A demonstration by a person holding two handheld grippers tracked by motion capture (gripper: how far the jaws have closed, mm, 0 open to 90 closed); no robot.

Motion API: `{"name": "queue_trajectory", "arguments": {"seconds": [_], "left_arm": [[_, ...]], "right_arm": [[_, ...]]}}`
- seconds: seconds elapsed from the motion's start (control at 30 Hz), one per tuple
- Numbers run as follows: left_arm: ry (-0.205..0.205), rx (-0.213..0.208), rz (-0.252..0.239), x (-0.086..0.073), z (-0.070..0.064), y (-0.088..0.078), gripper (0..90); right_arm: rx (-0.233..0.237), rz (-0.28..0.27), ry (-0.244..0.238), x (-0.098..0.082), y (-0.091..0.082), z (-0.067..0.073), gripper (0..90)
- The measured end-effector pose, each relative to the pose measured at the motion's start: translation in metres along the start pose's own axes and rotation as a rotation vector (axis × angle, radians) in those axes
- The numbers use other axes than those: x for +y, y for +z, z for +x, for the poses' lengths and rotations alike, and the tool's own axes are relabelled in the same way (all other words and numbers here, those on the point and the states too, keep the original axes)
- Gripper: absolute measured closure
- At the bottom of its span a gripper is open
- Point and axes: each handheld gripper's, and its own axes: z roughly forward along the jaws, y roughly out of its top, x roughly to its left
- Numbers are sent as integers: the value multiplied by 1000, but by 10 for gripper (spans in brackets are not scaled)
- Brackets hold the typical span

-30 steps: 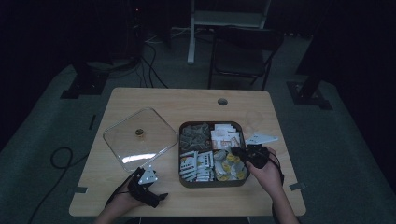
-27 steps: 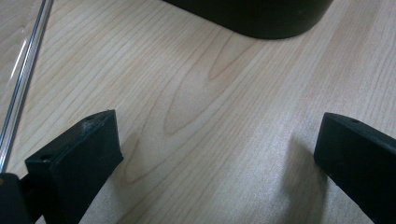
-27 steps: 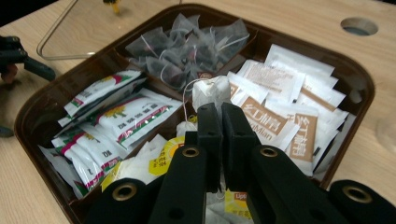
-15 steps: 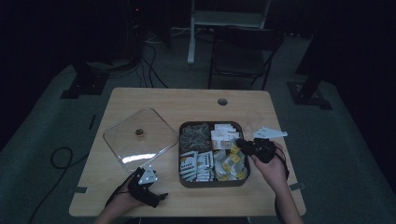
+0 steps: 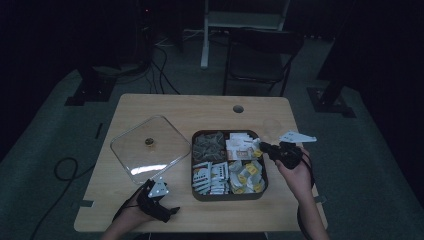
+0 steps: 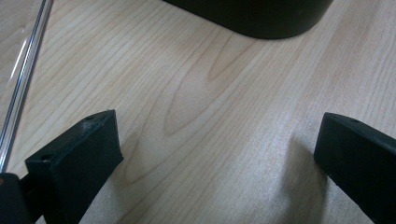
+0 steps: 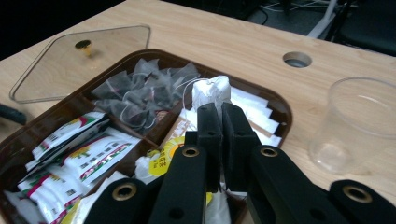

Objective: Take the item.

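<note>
My right tool (image 7: 218,116) has two matte black, blocky jaws on black link arms, each fastened with brass-ringed rivets. A pale grey three-cornered plate sits on top of it, and a dark cable loops by my wrist. My left tool (image 5: 159,199) is black too, with square-ended jaws and its own small grey plate.

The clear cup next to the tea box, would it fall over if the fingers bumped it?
Probably. The clear cup looks thin, empty and light, so a nudge would likely slide or tip it. On its side its round wall might roll. It stands beside the tea box.
</note>
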Motion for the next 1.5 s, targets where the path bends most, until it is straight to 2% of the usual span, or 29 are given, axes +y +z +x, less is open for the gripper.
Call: {"name": "queue_trajectory", "arguments": {"seconds": [0.27,0.53,0.73,1.13,1.27,1.5], "left_arm": [[-1,-1,0,0,0,0,12],[0,0,0,0,0,0,12],[-1,-1,0,0,0,0,12],[-2,-1,0,0,0,0,12],[-2,-1,0,0,0,0,12],[-1,-1,0,0,0,0,12]], "right_arm": [[-36,-26,19,10,-2,-15,874],[-97,-61,39,23,-5,-34,874],[-135,-90,76,24,-1,-47,874],[-186,-61,108,25,18,-70,873],[-206,-40,140,25,28,-82,872],[-220,-11,172,21,43,-93,871]]}}
